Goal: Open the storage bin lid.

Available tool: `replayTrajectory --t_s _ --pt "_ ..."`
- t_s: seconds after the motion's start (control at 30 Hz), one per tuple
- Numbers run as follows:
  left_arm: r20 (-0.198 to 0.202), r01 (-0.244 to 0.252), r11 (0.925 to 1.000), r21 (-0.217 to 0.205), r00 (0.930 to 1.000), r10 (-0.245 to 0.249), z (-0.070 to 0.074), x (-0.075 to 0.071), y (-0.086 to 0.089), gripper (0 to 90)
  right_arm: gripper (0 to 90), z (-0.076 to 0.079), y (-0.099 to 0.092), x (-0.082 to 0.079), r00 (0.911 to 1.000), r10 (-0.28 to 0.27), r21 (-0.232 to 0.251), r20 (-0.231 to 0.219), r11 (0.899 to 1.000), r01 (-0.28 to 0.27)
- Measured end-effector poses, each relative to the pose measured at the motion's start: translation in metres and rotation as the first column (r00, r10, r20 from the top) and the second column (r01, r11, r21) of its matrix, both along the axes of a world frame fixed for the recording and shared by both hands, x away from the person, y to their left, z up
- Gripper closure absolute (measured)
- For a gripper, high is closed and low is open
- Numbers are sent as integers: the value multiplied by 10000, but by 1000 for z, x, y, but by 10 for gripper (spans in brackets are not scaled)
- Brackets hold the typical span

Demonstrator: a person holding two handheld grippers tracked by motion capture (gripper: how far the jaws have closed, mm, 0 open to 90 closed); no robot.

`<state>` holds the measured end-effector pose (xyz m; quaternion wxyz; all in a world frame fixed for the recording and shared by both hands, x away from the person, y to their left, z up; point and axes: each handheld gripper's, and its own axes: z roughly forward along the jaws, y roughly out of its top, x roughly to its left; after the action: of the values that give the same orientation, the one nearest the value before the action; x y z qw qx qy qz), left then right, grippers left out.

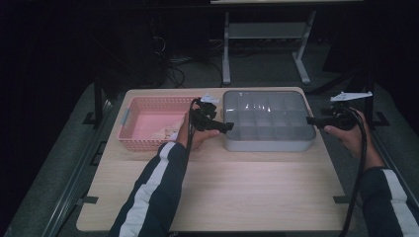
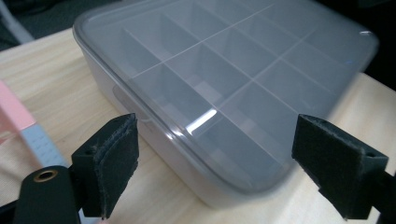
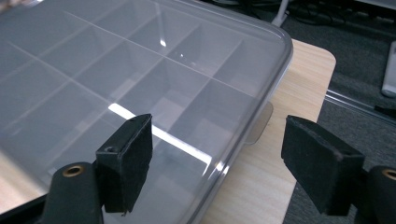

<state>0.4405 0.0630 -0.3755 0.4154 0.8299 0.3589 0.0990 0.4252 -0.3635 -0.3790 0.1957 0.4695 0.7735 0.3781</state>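
Beside the basket [image 1: 148,123] sits the lidded box [image 1: 268,120], long axis across the worktop [image 1: 217,192]. Left hand-held gripper [image 1: 228,127] at its left edge, right hand-held gripper [image 1: 310,120] at its right; both spread, equally near.

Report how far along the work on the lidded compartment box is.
Early stage. Done: both grippers are at the grey box, left gripper at its left side, right gripper at its right. In hand: jaws open, gripping nothing. Left: the clear lid is still on; the pink basket sits untouched alongside.
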Motion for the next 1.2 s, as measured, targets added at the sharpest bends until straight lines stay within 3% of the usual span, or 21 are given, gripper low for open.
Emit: replayTrajectory --t_s 0.07,0.1,0.13,0.2,0.3,0.33,0.4,0.43,0.47,0.5,0.57,0.63,0.73,0.77,0.8,0.83,0.87,0.97,1.1,1.2 --pt "-496 -340 9994 -29 9982 338 -4 10 -6 145 241 -2 2 6 10000 1 10 -87 10000 -1" --pt "-496 -340 9994 -29 9982 338 -4 10 -6 148 241 -2 2 6 10000 1 10 -87 10000 -1" --pt "-670 -763 9967 289 9947 781 -6 18 -11 190 242 -4 4 12 9999 -24 38 -132 10000 25" --pt "-1192 -947 9955 51 9884 946 -8 24 -13 206 242 -7 6 17 9998 -25 -115 -181 9999 23" --pt "-1312 -1002 9947 251 9860 1026 -9 30 -17 206 242 -11 8 22 9993 -68 -91 -355 9999 65" --pt "-1569 -1067 9941 197 9816 1084 -11 33 -20 207 241 -13 6 25 9992 -77 34 -383 10000 78" --pt "-1713 -1207 9923 268 9774 1235 -13 36 -22 187 242 -15 5 28 9986 -206 44 -478 9998 208" --pt "-1958 -1347 9905 277 9710 1375 -15 38 -23 181 241 -16 3 30 9985 -232 102 -506 9997 237" --pt "-1958 -1347 9905 277 9710 1375 -15 38 -23 181 241 -16 3 30 9985 -232 102 -506 9997 237" --pt "-2343 -1601 9864 361 9582 1641 -18 41 -21 191 241 -18 1 32 9977 -357 234 -582 9990 371" --pt "-2617 -1693 9848 383 9494 1734 -23 44 -20 232 241 -22 -2 33 9967 -441 476 -681 9977 474" --pt "-2826 -1615 9869 -3 9467 1548 -25 45 -20 229 226 -28 -4 35 9950 -478 548 -872 9971 527" --pt "-2758 -1665 9860 -28 9479 1593 -26 46 -22 240 215 -34 -9 37 9929 -520 1291 -1073 9894 657" --pt "-2766 -1689 9856 -51 9474 1609 -27 46 -22 240 215 -34 -9 37 9929 -520 1291 -1073 9894 657" --pt "-2800 -1788 9838 -116 9451 1684 -27 47 -22 249 201 -39 -13 39 9904 -400 1857 -1325 9805 645" --pt "-2800 -1788 9838 -116 9451 1684 -27 47 -22 254 201 -39 -13 39 9904 -400 1857 -1325 9805 645" --pt "-2775 -1906 9815 -184 9441 1781 -27 46 -22 257 197 -43 -15 40 9881 -344 2258 -1496 9718 680" --pt "-2804 -2114 9764 -443 9407 1909 -27 45 -18 298 201 -46 -16 40 9868 -163 2600 -1610 9638 583" --pt "-2759 -2070 9760 -680 9440 1810 -28 43 -14 334 243 -45 -10 38 9886 4 2636 -1509 9638 399" --pt "-2742 -2114 9732 -903 9447 1797 -27 40 -9 371 248 -44 -8 38 9889 -169 2516 -1478 9663 541"
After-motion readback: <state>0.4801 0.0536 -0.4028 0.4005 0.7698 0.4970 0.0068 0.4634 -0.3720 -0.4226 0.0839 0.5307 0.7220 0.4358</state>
